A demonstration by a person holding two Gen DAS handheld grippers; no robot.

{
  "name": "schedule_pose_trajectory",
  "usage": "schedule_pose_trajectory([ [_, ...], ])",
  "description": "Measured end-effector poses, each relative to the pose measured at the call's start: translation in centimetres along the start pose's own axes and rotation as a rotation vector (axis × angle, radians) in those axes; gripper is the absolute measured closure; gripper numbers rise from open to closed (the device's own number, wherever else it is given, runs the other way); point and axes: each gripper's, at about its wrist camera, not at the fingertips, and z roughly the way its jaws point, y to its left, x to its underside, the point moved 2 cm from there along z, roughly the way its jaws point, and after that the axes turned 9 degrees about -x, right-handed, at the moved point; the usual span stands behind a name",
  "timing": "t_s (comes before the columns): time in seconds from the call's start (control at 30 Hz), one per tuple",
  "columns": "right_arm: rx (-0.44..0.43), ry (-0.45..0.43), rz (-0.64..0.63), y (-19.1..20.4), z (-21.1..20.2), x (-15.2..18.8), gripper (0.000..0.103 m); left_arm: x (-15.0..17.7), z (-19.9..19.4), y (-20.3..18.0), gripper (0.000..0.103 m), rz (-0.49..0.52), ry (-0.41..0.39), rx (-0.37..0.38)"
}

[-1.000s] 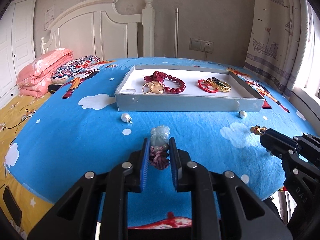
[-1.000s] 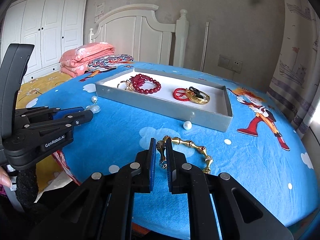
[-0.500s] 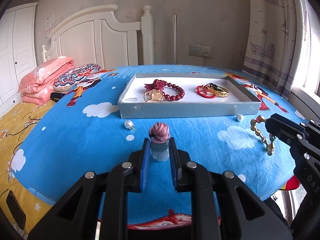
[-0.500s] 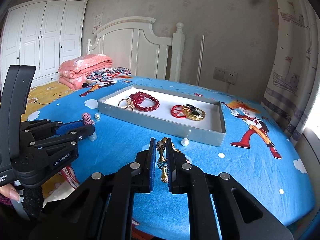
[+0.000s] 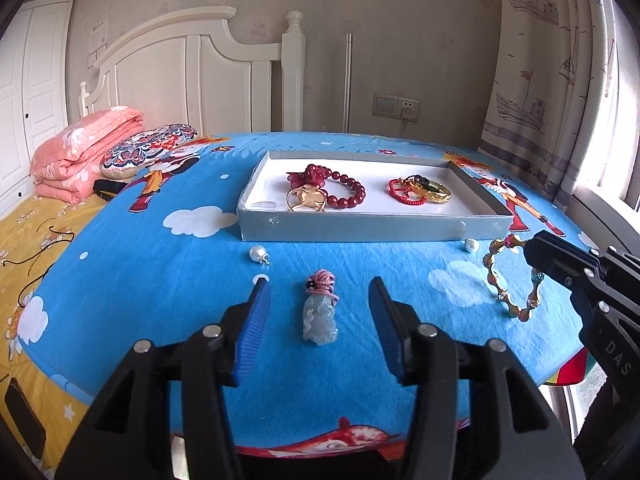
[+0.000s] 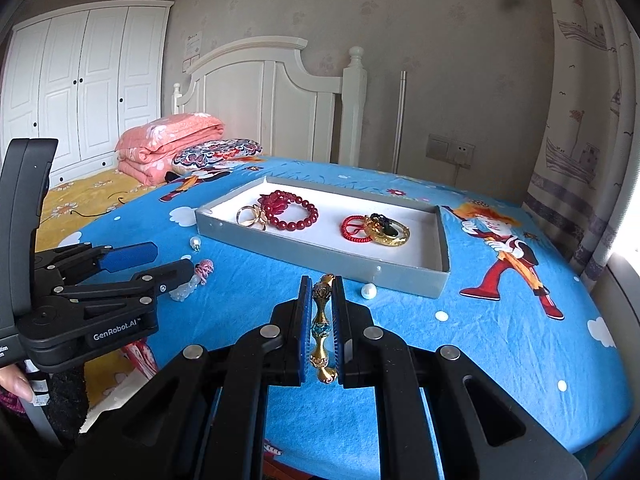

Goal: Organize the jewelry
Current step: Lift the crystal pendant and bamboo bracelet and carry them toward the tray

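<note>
Blue cartoon bedsheet (image 5: 140, 280) covers the bed where we work. Our left gripper (image 5: 320, 322) is wide open, and the pale jade pendant (image 5: 319, 316) (it has a pink knot on top) lies on the sheet between its fingers, touching neither. Our right gripper (image 6: 321, 328) is squeezed shut on the gold bracelet (image 6: 321, 328). Just past it, the gray tray (image 6: 320, 254) holds red beads and rings.

A folded pink quilt (image 5: 84, 148) and patterned pillow (image 5: 150, 150) lie by the white headboard (image 5: 192, 76); white wardrobe (image 6: 84, 88) beyond, ship-print curtain (image 5: 532, 80) at right
</note>
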Motion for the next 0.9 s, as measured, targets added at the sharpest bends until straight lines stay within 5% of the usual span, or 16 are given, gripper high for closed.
schedule_pose_trajectory([
  [0.3,-0.015,0.013,0.0,0.3,0.4,0.4,0.094,0.9,3.7,-0.7,0.055,0.022,0.071,-0.003],
  [0.37,-0.013,0.013,0.0,0.3,0.4,0.4,0.094,0.8,4.1,-1.1,0.084,0.047,0.054,-0.027],
  [0.9,-0.011,-0.002,-0.015,0.6,0.0,0.1,0.094,0.2,0.9,-0.3,0.084,0.009,0.016,0.003],
])
